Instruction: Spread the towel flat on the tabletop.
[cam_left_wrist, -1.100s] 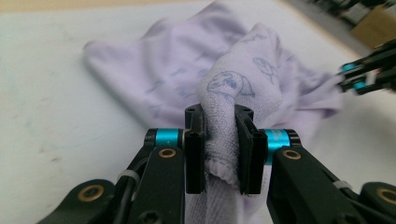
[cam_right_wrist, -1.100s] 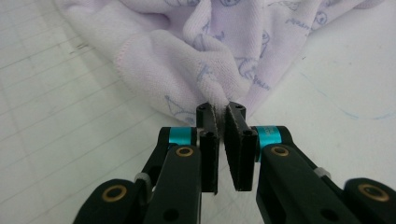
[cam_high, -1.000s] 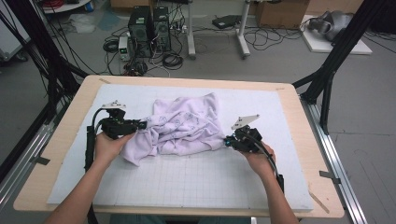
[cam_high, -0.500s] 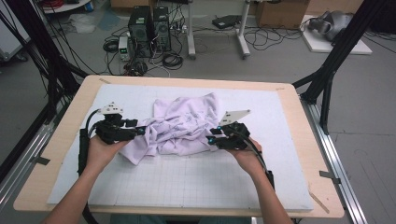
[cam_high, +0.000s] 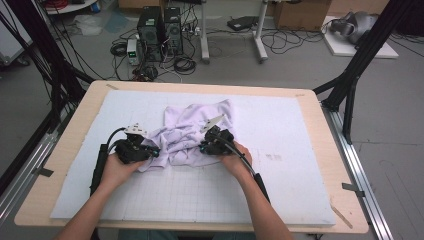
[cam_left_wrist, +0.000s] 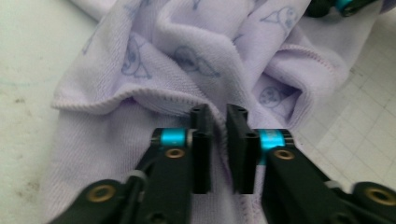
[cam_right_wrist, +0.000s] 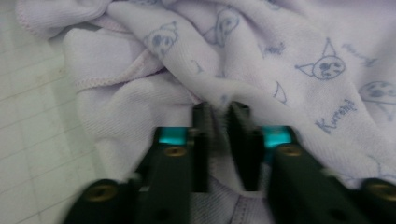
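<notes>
- High view, centre of the frame: a wooden table (cam_high: 70, 150) carries a pale grid-marked mat (cam_high: 300, 165), and a crumpled lilac cloth (cam_high: 187, 132) lies on the mat just left of the middle.
- The cloth is bunched into folds, its upper edge reaching toward the centre top of the mat and its lower edge sitting between the two grippers.
- The left gripper (cam_high: 150, 151) sits at the cloth's lower left corner, held in the person's left hand (cam_high: 117, 167), with its tips touching the fabric.
- The right gripper (cam_high: 204, 148) sits at the cloth's lower right edge, held in the right hand (cam_high: 237, 159), and it too touches the fabric.
- Left gripper view, lower centre: the left gripper (cam_left_wrist: 219, 123) has its jaws nearly together with a narrow gap, a hemmed fold of the cloth (cam_left_wrist: 187, 56) caught between the tips.
- Right gripper view, lower centre: the right gripper (cam_right_wrist: 220, 116) likewise has its jaws close together, pinching a ridge of the cloth (cam_right_wrist: 289, 51), which bears small printed cartoon faces.
- The mat (cam_right_wrist: 32, 140) shows at the left of that view, beside the cloth's hem.
</notes>
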